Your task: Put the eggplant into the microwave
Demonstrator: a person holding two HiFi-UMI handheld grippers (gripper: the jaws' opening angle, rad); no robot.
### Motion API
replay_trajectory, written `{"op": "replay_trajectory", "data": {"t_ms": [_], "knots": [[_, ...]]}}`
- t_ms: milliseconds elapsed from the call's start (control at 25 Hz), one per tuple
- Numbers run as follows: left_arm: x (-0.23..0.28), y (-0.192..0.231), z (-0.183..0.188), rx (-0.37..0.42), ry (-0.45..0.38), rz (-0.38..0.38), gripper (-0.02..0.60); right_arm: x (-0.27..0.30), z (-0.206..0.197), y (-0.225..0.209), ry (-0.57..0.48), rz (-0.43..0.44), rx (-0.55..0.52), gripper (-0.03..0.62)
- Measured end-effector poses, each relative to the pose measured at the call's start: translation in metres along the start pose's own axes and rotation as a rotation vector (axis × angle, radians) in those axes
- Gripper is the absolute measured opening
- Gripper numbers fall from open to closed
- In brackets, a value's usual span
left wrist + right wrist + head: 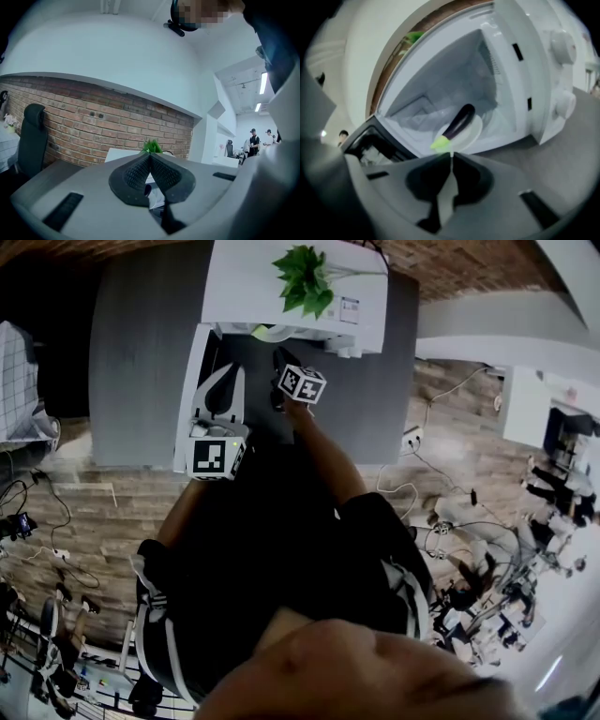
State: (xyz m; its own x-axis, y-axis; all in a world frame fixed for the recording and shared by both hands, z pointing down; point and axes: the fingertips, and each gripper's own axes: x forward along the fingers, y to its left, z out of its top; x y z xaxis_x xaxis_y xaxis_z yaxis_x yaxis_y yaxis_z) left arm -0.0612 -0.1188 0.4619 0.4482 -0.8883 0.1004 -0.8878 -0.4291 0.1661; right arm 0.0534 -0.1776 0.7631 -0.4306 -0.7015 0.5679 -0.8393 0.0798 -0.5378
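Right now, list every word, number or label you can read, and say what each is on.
Nothing can be read as text.
Sticker on the microwave: print too small to read.
Left marker cube and right marker cube: black-and-white square patterns only, no words.

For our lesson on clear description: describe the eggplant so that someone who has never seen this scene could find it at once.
Look for the white microwave standing open on the grey table. Inside it lies a white plate, and on that plate rests the eggplant. It is the only long, dark purple thing there, with a bright green stem end toward the opening.
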Motion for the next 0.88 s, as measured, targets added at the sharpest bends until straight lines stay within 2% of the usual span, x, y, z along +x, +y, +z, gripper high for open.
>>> {"op": "replay_trajectory", "data": {"t_ms": [120, 280, 880], "knots": [[0.002, 0.003, -0.003, 0.000, 0.002, 0.007, 0.035, 0.005, -0.001, 0.004, 0.033, -0.033, -0.105, 0.041], [0.003, 0.005, -0.003, -0.005, 0.007, 0.007, 0.035, 0.012, -0.002, 0.007, 0.055, -0.069, -0.171, 0.041], [0.010, 0.012, -0.015, -0.024, 0.046, 0.012, 0.035, 0.033, 0.002, 0.005, 0.079, -0.083, -0.162, 0.040]]}}
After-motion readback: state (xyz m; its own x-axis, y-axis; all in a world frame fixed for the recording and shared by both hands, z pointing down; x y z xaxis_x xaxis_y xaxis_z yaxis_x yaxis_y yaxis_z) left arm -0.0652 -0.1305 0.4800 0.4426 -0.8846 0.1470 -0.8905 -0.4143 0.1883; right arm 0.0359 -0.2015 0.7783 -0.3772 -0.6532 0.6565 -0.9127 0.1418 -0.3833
